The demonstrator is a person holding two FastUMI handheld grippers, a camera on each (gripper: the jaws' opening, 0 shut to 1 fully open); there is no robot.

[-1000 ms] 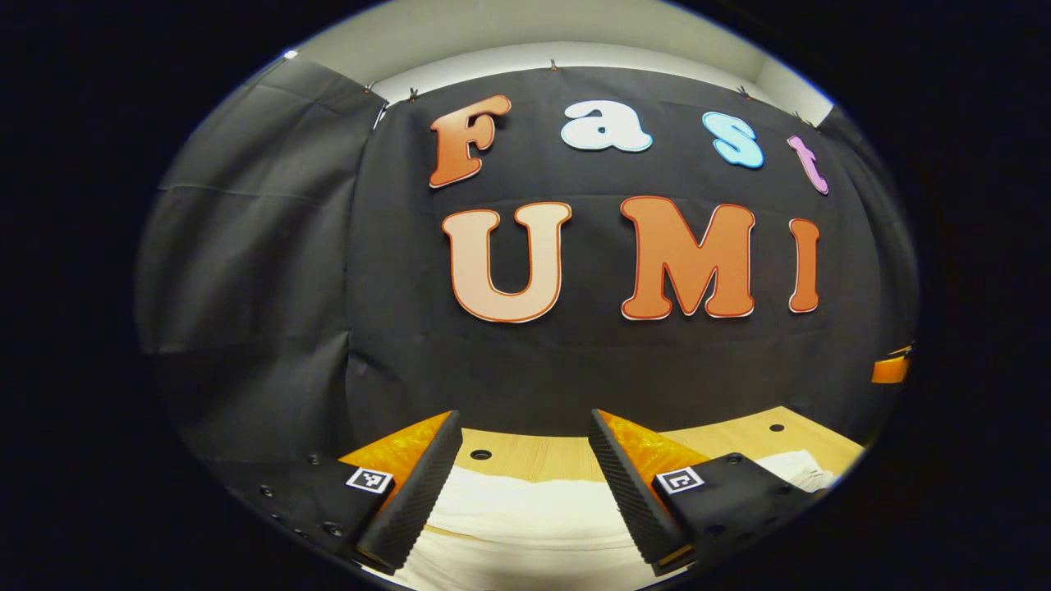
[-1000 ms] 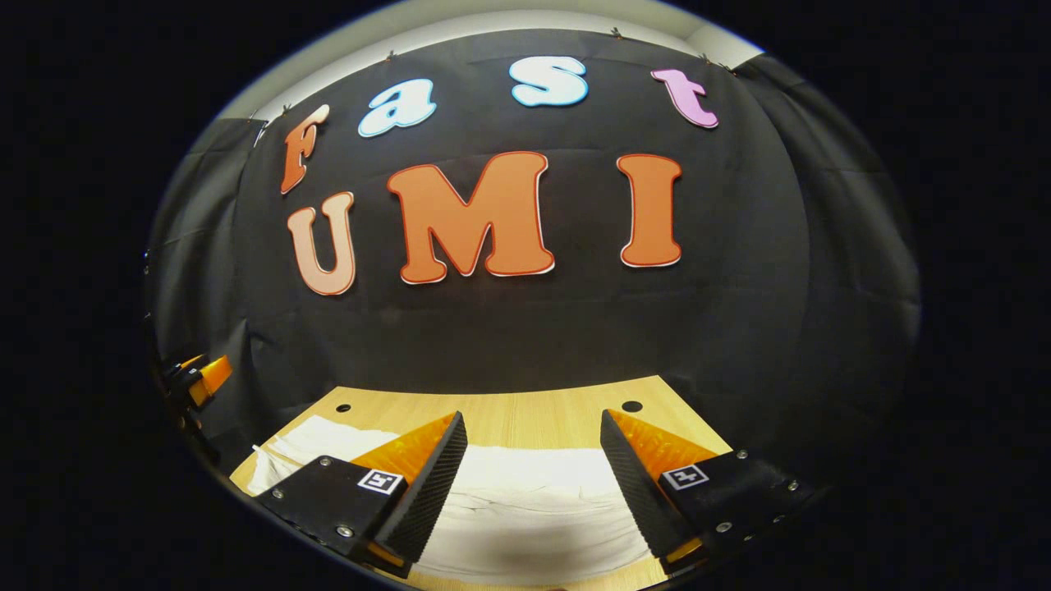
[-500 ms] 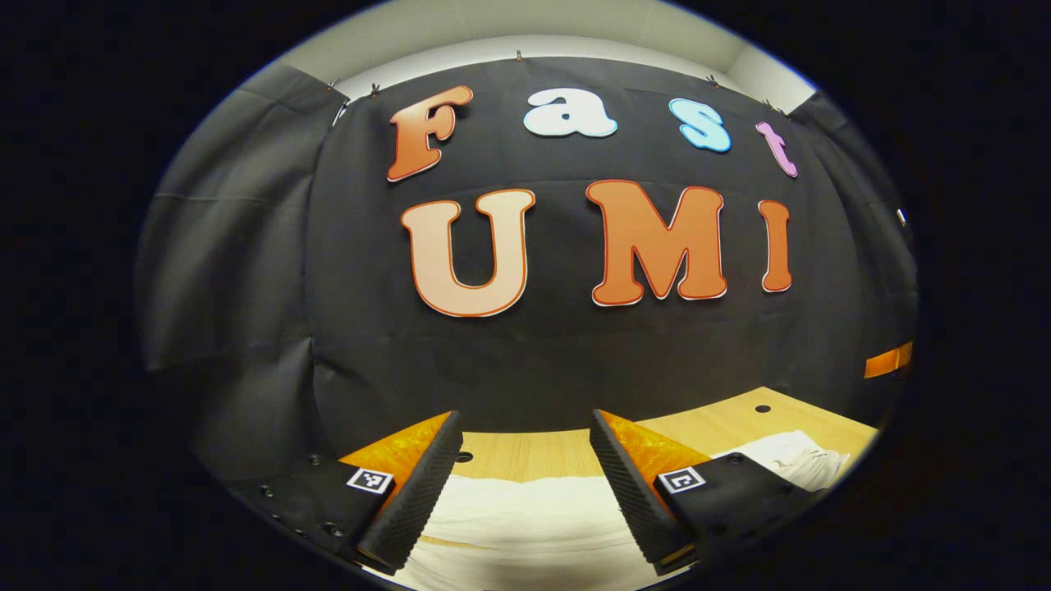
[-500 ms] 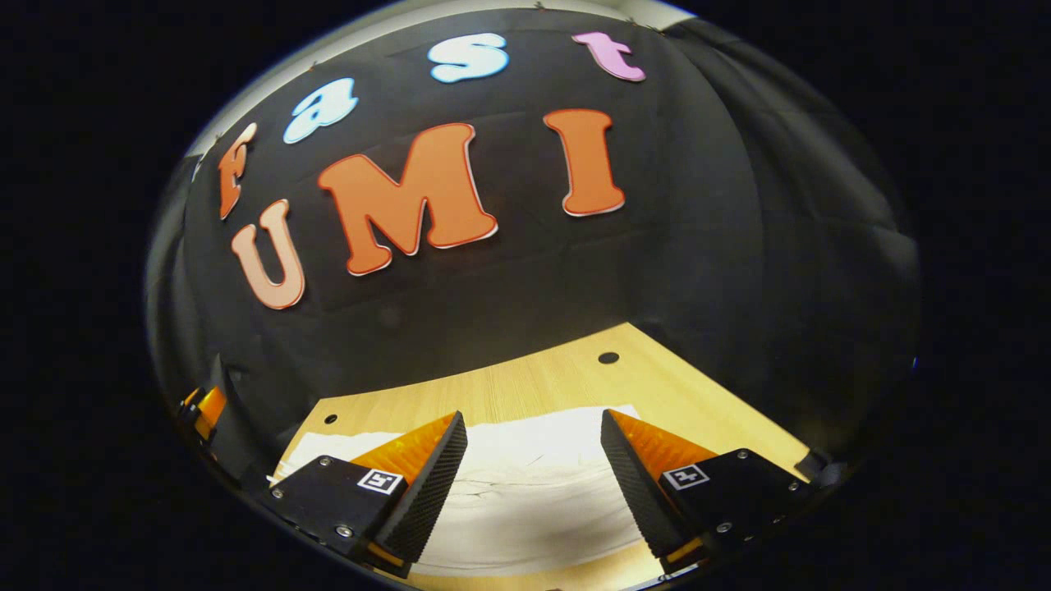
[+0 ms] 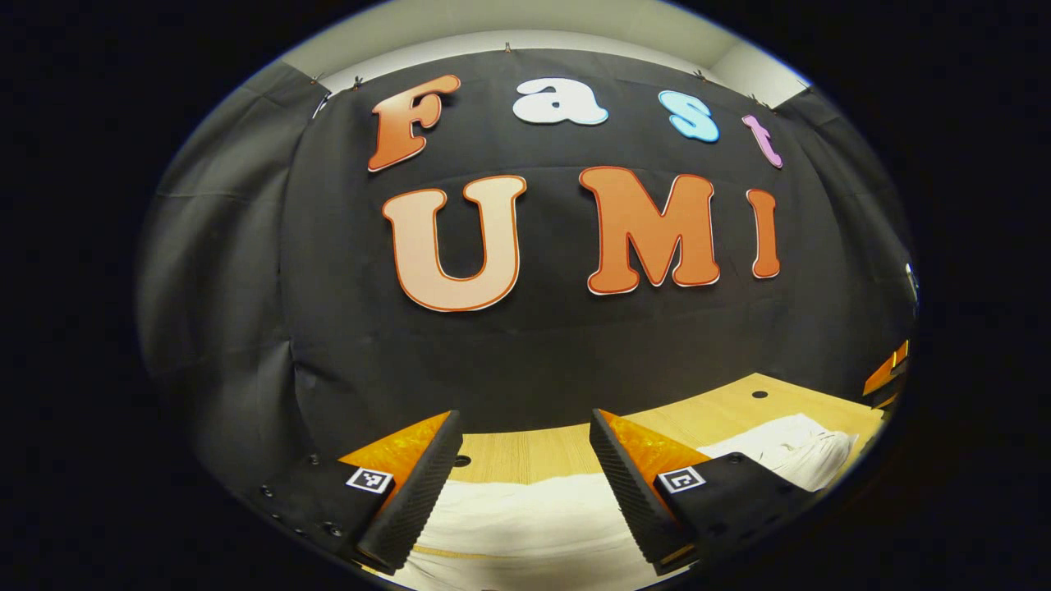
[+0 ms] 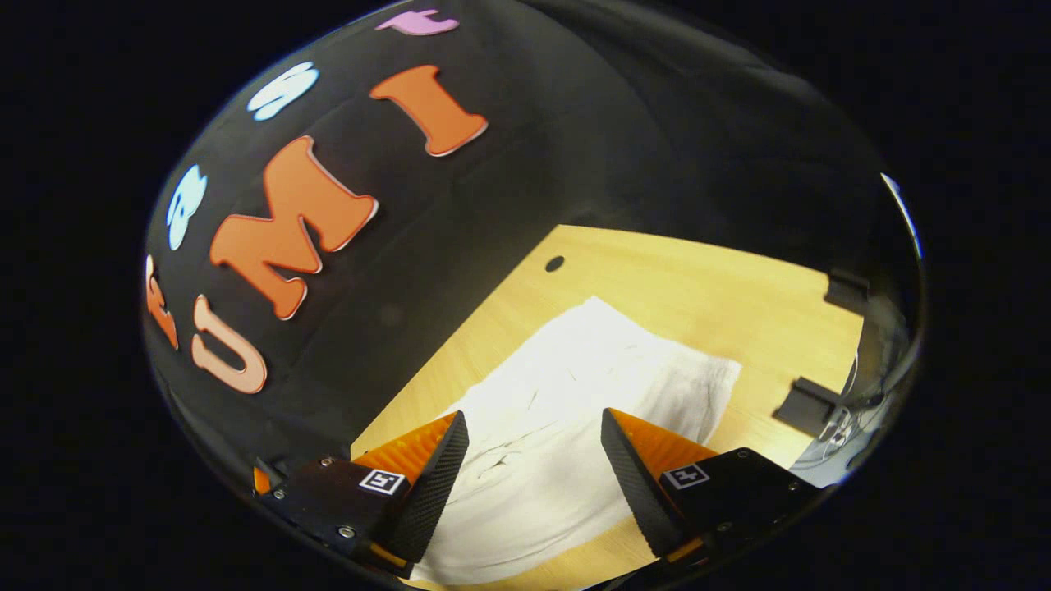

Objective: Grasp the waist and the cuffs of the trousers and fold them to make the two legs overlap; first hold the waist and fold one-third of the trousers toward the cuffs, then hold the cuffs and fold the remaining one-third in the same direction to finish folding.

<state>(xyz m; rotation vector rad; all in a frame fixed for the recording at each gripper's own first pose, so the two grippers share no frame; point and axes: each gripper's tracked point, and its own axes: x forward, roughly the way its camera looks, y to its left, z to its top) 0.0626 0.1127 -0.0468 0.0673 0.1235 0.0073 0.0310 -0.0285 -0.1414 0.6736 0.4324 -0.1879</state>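
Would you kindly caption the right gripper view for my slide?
Open right gripper poised over white trousers spread on a wooden table.

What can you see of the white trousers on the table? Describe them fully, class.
The trousers are white, soft, creased cloth, lying flat and spread on the pale wooden table. In the right gripper view one end with rounded corners lies toward the far table edge. Both the right gripper and left gripper are open above them, neither gripping the cloth.

You are working in a recording booth: black cloth wall hangs clipped around a pale wooden bench with drilled holes, under a plain white ceiling.
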